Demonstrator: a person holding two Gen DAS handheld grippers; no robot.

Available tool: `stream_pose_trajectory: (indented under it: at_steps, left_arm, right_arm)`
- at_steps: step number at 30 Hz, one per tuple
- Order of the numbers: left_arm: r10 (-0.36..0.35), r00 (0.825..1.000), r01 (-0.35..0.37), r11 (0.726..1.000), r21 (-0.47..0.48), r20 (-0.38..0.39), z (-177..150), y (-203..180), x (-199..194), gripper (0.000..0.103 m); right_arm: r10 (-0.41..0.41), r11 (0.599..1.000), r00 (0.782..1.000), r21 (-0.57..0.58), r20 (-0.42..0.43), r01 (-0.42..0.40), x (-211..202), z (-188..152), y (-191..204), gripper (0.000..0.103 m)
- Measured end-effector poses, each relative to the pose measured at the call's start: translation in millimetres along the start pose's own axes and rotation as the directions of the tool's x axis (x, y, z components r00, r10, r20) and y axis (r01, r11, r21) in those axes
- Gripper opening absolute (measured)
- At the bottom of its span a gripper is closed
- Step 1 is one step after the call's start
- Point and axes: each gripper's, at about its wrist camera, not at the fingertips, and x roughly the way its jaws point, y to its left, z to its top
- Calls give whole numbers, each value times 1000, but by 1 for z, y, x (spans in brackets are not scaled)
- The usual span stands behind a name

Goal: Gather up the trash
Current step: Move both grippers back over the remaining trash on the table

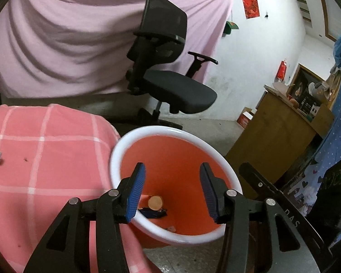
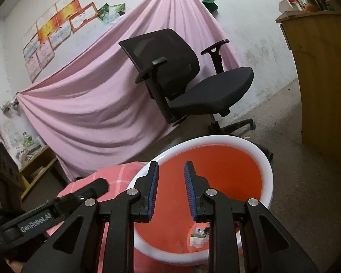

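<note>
Both hang empty over the orange bin (image 1: 181, 154): left hand-held gripper (image 1: 172, 187) wide, right hand-held gripper (image 2: 171, 183) narrower; lift clear of the rim; head to the tabletop (image 1: 45, 154).

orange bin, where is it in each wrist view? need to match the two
Left wrist: orange bin sits lower centre, behind the open jaws, beside the pink checked cloth.
Right wrist: orange bin sits lower centre-right, behind the open jaws.
Shared landmark: black office chair.

Left gripper (image 2: 37, 221), at 8 o'clock in my right view: "GenRobot.AI"
Right gripper (image 1: 292, 218), at 4 o'clock in my left view: "DAS", partly legible
</note>
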Motion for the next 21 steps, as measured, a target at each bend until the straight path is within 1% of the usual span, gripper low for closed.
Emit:
stream_pose_trajectory:
  at_steps: [6,11,13,14,16,18,19,20,21]
  left_arm:
    - [63,996,-64,998,11,64,2,14,-38,43]
    - [150,982,-156,987,47,111,6,28,-85,44]
    - [182,973,-192,980,56,144,7,34,-105,51]
    - [196,967,-206,977,48,165,7,38,-117,56]
    - [212,957,-221,975,23,197,6,47,-135,58]
    - [238,946,-241,970,-13,220,6,59,-153,58]
    - [250,941,-250,968,-29,230,7,64,-159,60]
    - [261,935,-258,965,-45,240,6,69,-166,65]
    - [273,928,-266,962,-63,253,7,73,-172,72]
  right_arm:
    - [6,999,1000,-46,25,-5,-4,1,15,22]
    - [31,994,998,-108,53,-25,-9,3,38,27]
    - [47,991,997,-130,68,-38,-12,2,51,32]
    - [57,989,996,-141,75,-46,-14,2,57,36]
    - [80,983,993,-172,85,-65,-16,0,72,41]
    - [98,977,991,-197,92,-79,-18,-2,88,50]
    - [106,975,990,-204,95,-85,-19,-3,93,52]
    - [122,971,987,-218,101,-98,-20,-4,103,53]
    - [131,968,986,-228,107,-103,-21,-5,110,58]
